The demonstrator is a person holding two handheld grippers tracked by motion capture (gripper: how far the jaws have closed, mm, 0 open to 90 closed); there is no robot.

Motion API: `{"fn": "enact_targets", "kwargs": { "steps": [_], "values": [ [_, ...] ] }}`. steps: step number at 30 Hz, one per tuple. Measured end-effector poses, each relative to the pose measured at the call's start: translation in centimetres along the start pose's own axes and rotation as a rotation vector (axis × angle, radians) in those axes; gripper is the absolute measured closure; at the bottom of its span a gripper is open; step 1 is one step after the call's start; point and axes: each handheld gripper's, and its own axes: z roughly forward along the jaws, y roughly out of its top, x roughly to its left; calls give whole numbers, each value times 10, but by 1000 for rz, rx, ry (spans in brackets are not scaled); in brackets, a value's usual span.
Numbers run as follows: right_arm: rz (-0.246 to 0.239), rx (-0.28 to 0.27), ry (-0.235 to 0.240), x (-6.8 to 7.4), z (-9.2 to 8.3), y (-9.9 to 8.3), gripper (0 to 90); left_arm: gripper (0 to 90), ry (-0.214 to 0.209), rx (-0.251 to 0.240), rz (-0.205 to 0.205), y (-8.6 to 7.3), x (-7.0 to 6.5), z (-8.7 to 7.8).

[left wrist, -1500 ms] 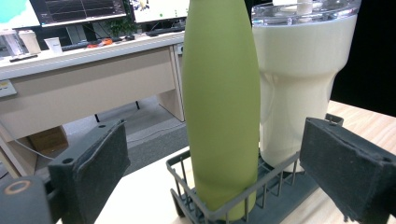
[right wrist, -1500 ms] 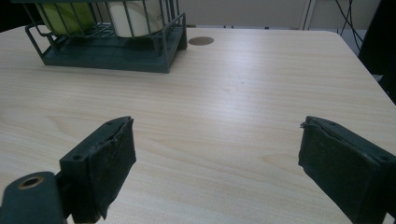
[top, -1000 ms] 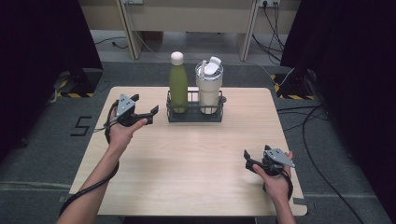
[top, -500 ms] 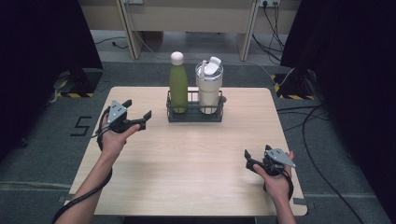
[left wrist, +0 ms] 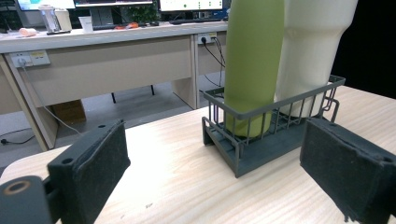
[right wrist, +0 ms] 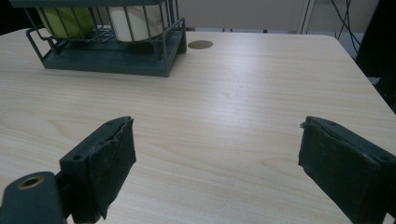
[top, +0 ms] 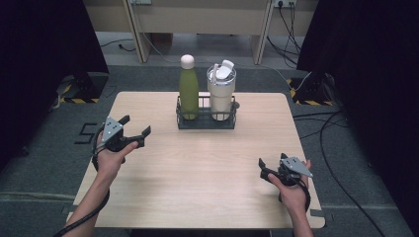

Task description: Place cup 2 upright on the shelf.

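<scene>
Green bottle (top: 188, 91) and cream tumbler (top: 221, 94) standing upright side by side in the wire rack (top: 205, 121) at the far middle of the tabletop (top: 207, 168), bottle on the left, nearly touching each other. Left gripper (top: 137, 133) held over the left edge, aimed toward the rack, fingers (left wrist: 93, 163) spread wide with nothing between them. Right gripper (top: 271, 170) down near the front right corner, well apart from the rack, fingers (right wrist: 105, 163) also wide open and empty.

Looks like an approach on the bottle from the left, grab not yet made.

Stuff that could go sideways from here:
- Coming in low means clipping the rack's wire rim with a finger and shoving the whole rack across the wood, since nothing pins it down.
- Barely any gap between bottle and tumbler, so squeezing a finger in there could nudge the tumbler or tip it against the rack wall.
- Smooth tapered bottle, probably slippery; grabbing too high near the neck risks slipping on the lift.
- Lifting at an angle could snag the bottle's base on the rim and drag the rack up with it. Right gripper too far off to steady anything.
</scene>
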Motion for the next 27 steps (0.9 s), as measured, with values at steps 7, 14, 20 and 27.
{"fn": "enact_targets", "kwargs": {
  "steps": [7,14,20,27],
  "values": [
    [3,0,-2,-1,-1,0,110,72,7,7,-12,-12,2,-13],
    [3,-1,0,-1,-1,0,110,74,14,11,-19,-20,5,-25],
    [8,-1,-3,-2,-1,1,110,76,22,9,-26,-28,8,-36],
    [8,-2,-3,-2,-1,1,110,82,38,19,-37,-41,13,-49]
  ]
}}
